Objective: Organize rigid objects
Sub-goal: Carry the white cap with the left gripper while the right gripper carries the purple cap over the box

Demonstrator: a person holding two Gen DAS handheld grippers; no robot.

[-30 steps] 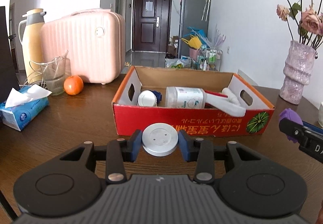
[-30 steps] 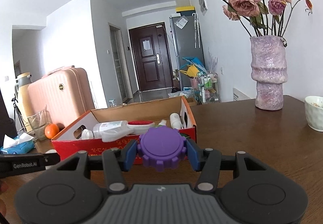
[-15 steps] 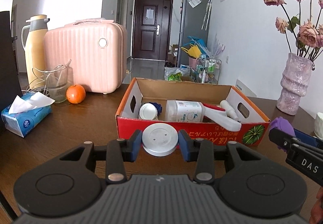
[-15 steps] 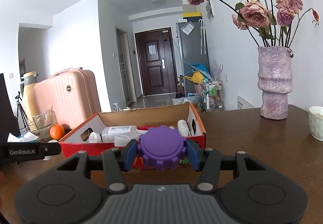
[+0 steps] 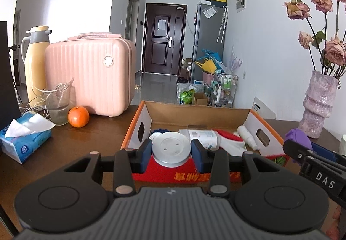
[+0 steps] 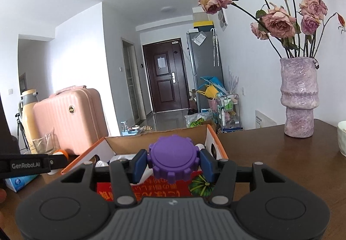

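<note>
Silver disc (image 5: 171,147) clamped between blue pads of left gripper (image 5: 171,152), held above the near wall of the red cardboard box (image 5: 207,175). Purple toothed cap (image 6: 173,157) clamped in right gripper (image 6: 173,163), also over the box's front edge. Box holds a white bottle (image 5: 202,138) and other containers. Box sits on brown worktop (image 5: 103,129). Orange (image 5: 78,116), tissue pack (image 5: 23,140), pink case (image 5: 90,75) to the left; purple vase (image 6: 299,99) to the right.
</note>
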